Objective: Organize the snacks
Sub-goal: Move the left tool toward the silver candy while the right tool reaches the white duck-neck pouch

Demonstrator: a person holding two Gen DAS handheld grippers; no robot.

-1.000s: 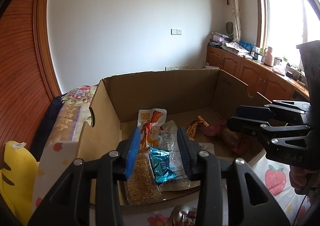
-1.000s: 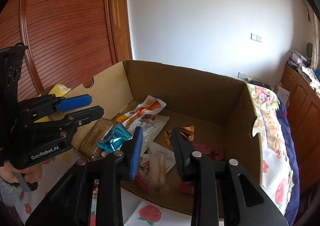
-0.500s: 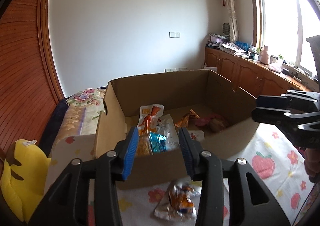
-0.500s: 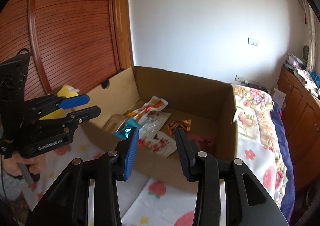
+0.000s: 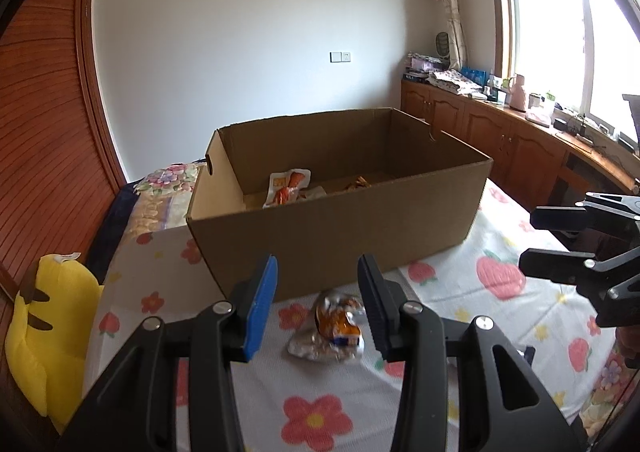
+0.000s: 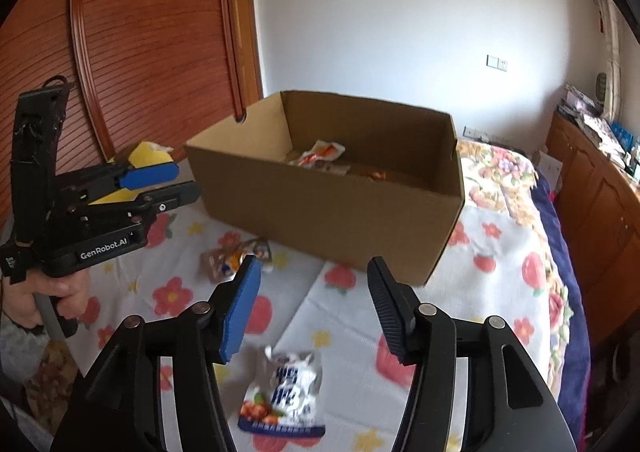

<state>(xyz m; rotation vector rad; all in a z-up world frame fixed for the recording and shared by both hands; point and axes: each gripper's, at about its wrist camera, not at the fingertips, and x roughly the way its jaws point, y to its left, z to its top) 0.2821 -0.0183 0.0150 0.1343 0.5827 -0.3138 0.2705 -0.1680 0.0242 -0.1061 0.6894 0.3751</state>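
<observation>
An open cardboard box (image 5: 340,228) (image 6: 320,199) stands on the flowered sheet and holds several snack packets, among them an orange-and-white one (image 5: 286,187) (image 6: 320,153). A silver-and-orange packet (image 5: 334,326) (image 6: 236,258) lies on the sheet in front of the box, between the fingers of my open, empty left gripper (image 5: 318,302). A white-and-blue packet (image 6: 286,396) lies nearer, just below my open, empty right gripper (image 6: 314,304). Each gripper also shows in the other view, the right (image 5: 560,240) and the left (image 6: 160,183).
A yellow plush toy (image 5: 44,336) sits at the bed's left edge by the wooden wardrobe (image 6: 132,39). Wooden cabinets (image 5: 500,139) with clutter run under the window on the right. The flowered sheet (image 6: 500,284) extends right of the box.
Both grippers have pulled back and away from over the box and opened wider. The box now lies further off, and two loose packets on the sheet have come into view.
</observation>
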